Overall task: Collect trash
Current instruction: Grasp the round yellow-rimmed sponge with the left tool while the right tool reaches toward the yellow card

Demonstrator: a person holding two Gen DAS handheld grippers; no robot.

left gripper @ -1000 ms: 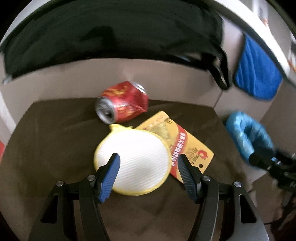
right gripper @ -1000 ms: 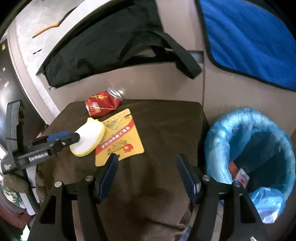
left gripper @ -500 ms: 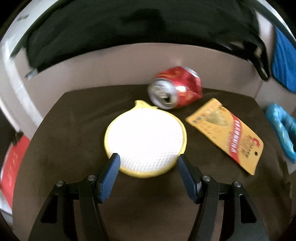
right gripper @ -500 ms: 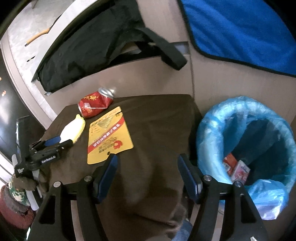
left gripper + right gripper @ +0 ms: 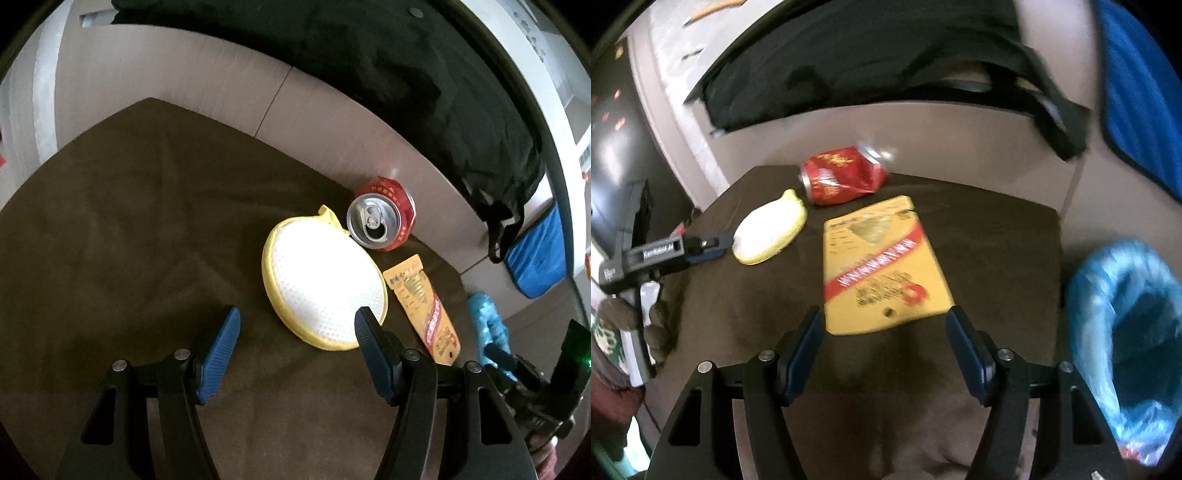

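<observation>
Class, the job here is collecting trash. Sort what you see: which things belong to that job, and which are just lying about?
Job: crushed red can, yellow packet, blue-lined bin.
Lying about: round yellow-edged pad (probably), black bag, blue cloth.

The near and left parts of the brown-covered table [image 5: 110, 240] lie bare, so a gripper could cross there freely, while the far right stretch is crowded: a crushed red can [image 5: 846, 173] lies at the far edge against the beige panel [image 5: 192, 85], the round yellow-rimmed pad [image 5: 325, 288] sits just beside it, and the yellow packet [image 5: 879, 266] lies flat toward the right edge. A black bag [image 5: 849, 59] overhangs the far edge from above. Past the right edge the blue-lined bin [image 5: 1126, 332] stands with its mouth unobstructed, and the left gripper [image 5: 713, 243] reaches in over the left edge beside the pad.
</observation>
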